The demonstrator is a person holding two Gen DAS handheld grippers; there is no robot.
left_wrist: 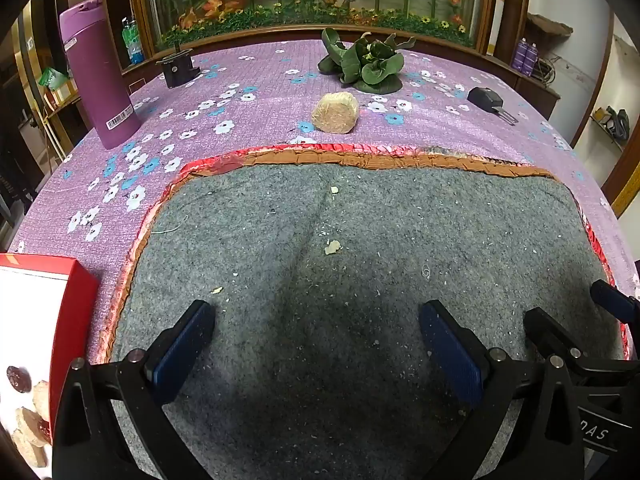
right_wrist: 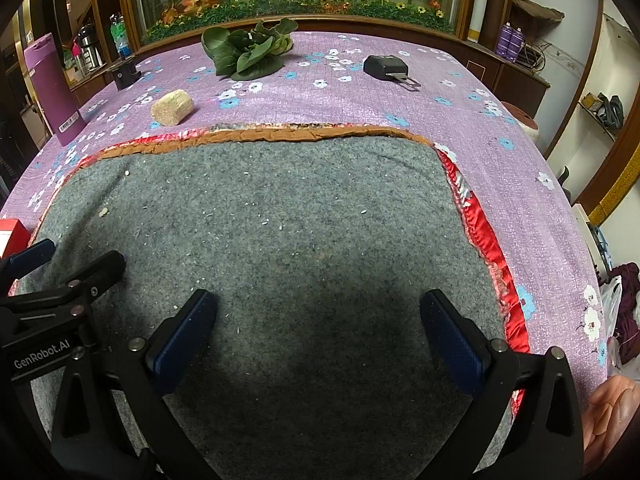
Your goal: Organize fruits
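Observation:
My left gripper [left_wrist: 316, 320] is open over the grey felt mat [left_wrist: 360, 240], nothing between its blue pads. My right gripper [right_wrist: 318, 312] is open too, low over the same grey felt mat [right_wrist: 260, 208]. Each gripper shows at the edge of the other's view. No fruit is visible. A tan wrapped cake-like block [left_wrist: 335, 113] lies on the purple flowered cloth just beyond the mat's far edge, seen as the tan block [right_wrist: 172, 107] in the right wrist view. Behind it lies a bunch of green leafy vegetable [left_wrist: 366, 62], the same bunch of leaves [right_wrist: 248, 50] in the right wrist view.
A tall purple bottle [left_wrist: 96, 76] stands far left. A red-and-white box [left_wrist: 40, 340] lies at the mat's near left. A black charger-like device [right_wrist: 386, 67] rests far right, a black block [left_wrist: 176, 68] at the far left. Crumbs dot the mat. A hand [right_wrist: 612, 416] shows bottom right.

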